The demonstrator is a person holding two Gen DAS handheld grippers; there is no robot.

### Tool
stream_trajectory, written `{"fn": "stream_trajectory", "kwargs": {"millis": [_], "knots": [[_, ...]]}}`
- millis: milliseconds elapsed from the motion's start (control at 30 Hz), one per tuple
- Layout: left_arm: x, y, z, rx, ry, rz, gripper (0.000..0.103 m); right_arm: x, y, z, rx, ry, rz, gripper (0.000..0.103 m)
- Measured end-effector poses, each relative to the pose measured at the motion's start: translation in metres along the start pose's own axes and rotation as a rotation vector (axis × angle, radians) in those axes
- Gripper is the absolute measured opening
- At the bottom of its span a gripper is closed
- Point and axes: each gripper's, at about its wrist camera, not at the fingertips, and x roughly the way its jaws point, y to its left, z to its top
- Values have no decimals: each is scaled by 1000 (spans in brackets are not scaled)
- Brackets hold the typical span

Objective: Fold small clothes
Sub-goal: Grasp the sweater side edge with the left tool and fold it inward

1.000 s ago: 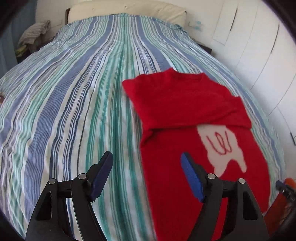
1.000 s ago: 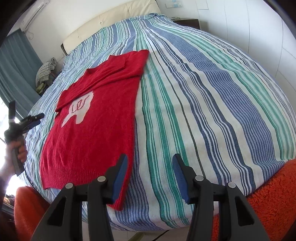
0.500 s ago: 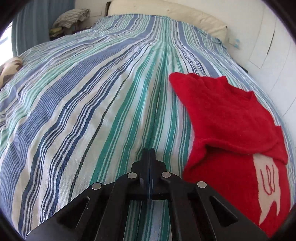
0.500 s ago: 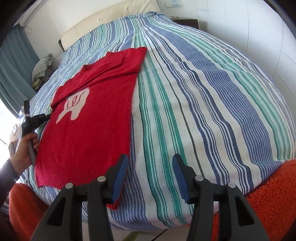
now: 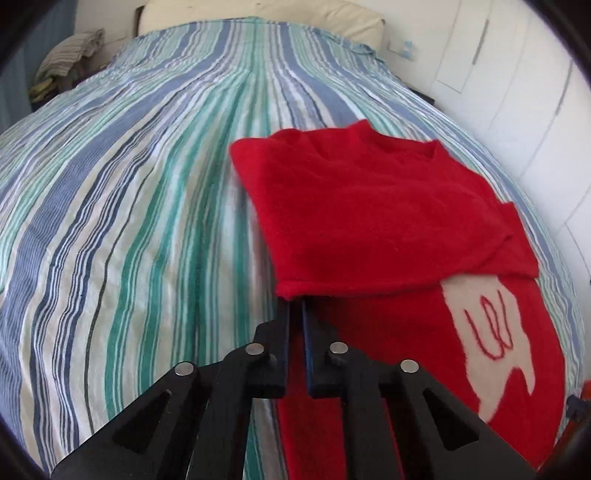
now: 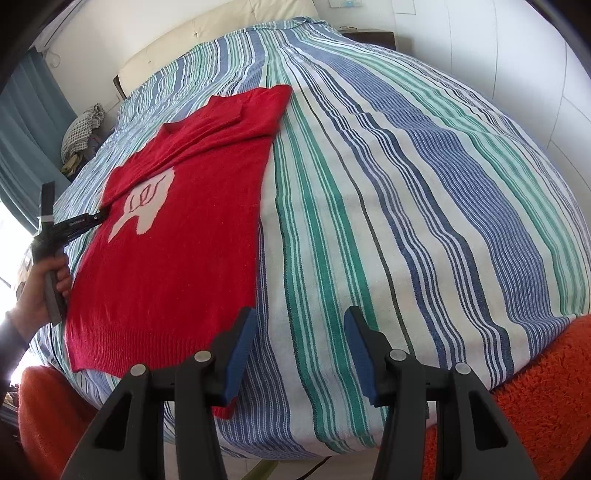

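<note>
A red knit sweater [image 5: 369,214] with a cream patch [image 5: 491,332] lies flat on the striped bedspread [image 5: 129,221], its sleeves folded across the chest. My left gripper [image 5: 294,301] is nearly shut, its tips at the left edge of the folded sleeve cuff; whether it pinches cloth is hidden. In the right wrist view the sweater [image 6: 177,236] lies to the left, and my right gripper [image 6: 301,347] is open and empty above the bed's near edge by the sweater's hem corner. The left gripper [image 6: 99,218] shows there at the sweater's far side, held by a hand.
A cream headboard [image 5: 258,14] stands at the far end. White wardrobe doors [image 5: 517,92] run along the right. Folded clothes [image 5: 70,48] sit beside the bed's far left. Orange fuzzy fabric [image 6: 535,387] lies at the bed's near edge.
My left gripper closed from wide open, then moved right to the folded sleeve's edge. The right gripper stayed open and barely moved.
</note>
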Motion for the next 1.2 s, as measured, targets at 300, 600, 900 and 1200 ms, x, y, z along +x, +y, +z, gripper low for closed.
{"fn": "stream_trajectory", "kwargs": {"millis": [300,600,900,1200], "knots": [[-5,16,-17,-65,-51,88,1,4,-3,0,12,15,-8,50],[-64,11,-20,-28,-153,18,8,1,-6,-1,23,6,0,50],[1,-17,27,53,-2,-24,4,2,1,-1,-4,6,-6,50],[-19,0,14,5,22,-17,7,6,-10,-1,46,24,15,50]]}}
